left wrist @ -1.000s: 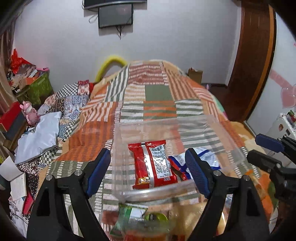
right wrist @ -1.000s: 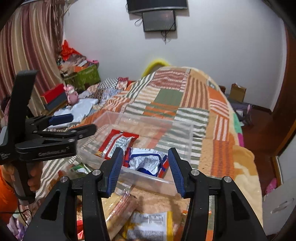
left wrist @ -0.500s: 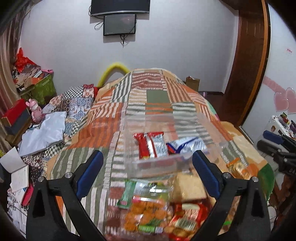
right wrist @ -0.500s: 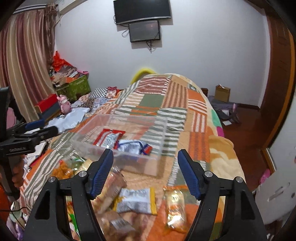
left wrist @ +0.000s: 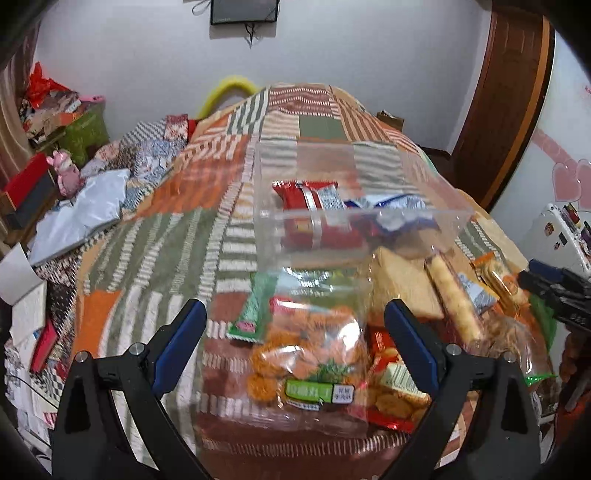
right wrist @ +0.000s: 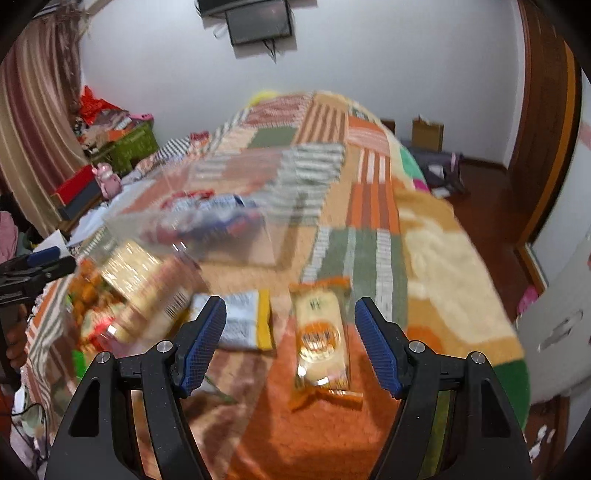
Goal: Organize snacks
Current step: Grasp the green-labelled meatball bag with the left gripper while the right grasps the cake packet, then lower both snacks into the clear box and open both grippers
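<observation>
- Left gripper (left wrist: 295, 341) spread wide, nothing between the blue pads (left wrist: 177, 345), hovering over a clear bag of orange fried snacks (left wrist: 306, 362) at 6 o'clock in the left view.
- Right gripper (right wrist: 290, 345) also wide apart and empty; an orange-yellow cake packet (right wrist: 321, 332) lies on the bedspread between its fingers, not touched.
- White and yellow packet (right wrist: 240, 323) just beside the cake packet, toward 9 o'clock, near the right gripper's left pad.
- Clear plastic bin (left wrist: 266, 206) sits on the striped patchwork bedspread (left wrist: 155, 240), at 12 o'clock from the left gripper.
- Red packet (left wrist: 306, 194) and blue-white packet (left wrist: 384, 205) lie inside the bin, side by side, touching.
- Pile of loose snacks in front of the bin: green packet (left wrist: 255, 310) at the near wall, tan cracker pack (left wrist: 399, 280) and long biscuit sleeve (left wrist: 452, 295) toward 3 o'clock.
- Red bag of round biscuits (left wrist: 391, 391) partly under the fried snack bag.
- Right view is motion-blurred on its left half; bin (right wrist: 221, 229) and gold-patterned pack (right wrist: 140, 280) at 10 o'clock only roughly readable.
- Right gripper tips show at the 3 o'clock edge of the left view, well apart from the bin.
- Wall screen (right wrist: 258, 20) at 12 o'clock, pink toy (left wrist: 66, 177) at 9 o'clock off the bed.
</observation>
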